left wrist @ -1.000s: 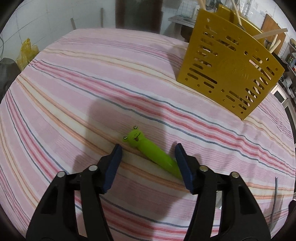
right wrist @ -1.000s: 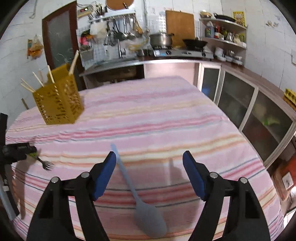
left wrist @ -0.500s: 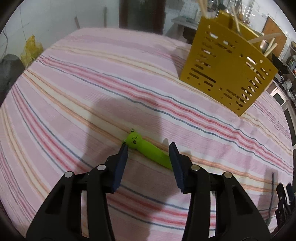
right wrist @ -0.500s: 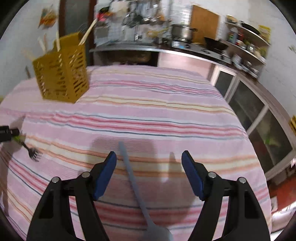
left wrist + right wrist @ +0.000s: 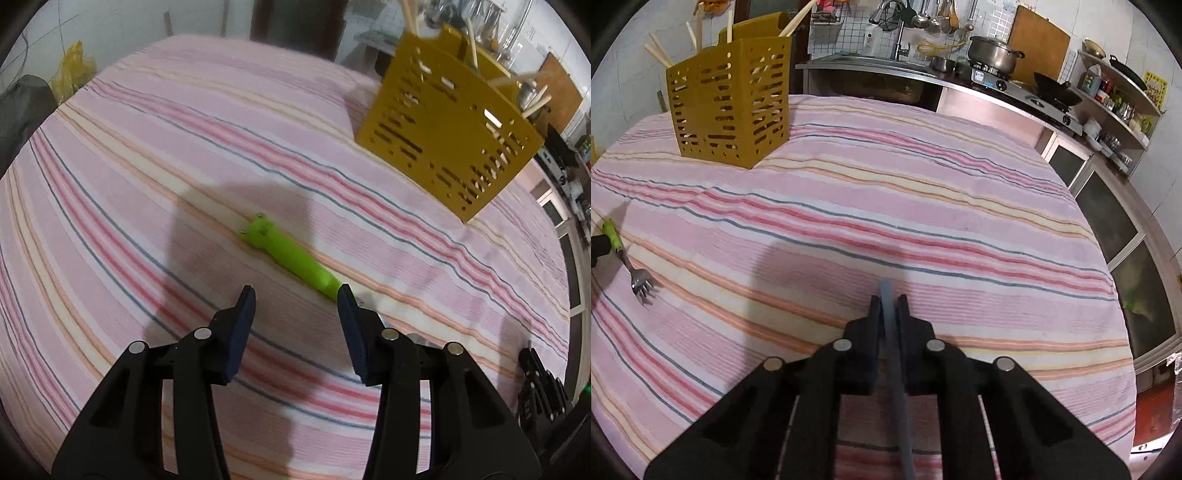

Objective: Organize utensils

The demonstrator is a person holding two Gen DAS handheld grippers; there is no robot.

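In the left wrist view, the left hand-held gripper (image 5: 295, 295) is seen with its jaws apart above the striped counter (image 5: 147, 184). Nothing is pressed by them; the green handle of the fork (image 5: 291, 254) lies just ahead, its lower end at the right pad. The long axis is run diagonally, from the frog-shaped end at upper left down to lower right. The yellow utensil basket (image 5: 443, 147) is stood well apart at upper right. A miss could be expected here, since the handle sits off to the right pad's side rather than between the pads.

In the right wrist view, the right hand-held gripper (image 5: 888, 306) is seen clamped on the thin grey handle of the spatula (image 5: 886, 291). Its long axis is run along the gripper's line, the tip pointing away and the blade hidden below. A pivot or slip could be caused by so narrow a handle being held far from the heavier blade. The fork's tines are seen at far left, pointing toward the camera.
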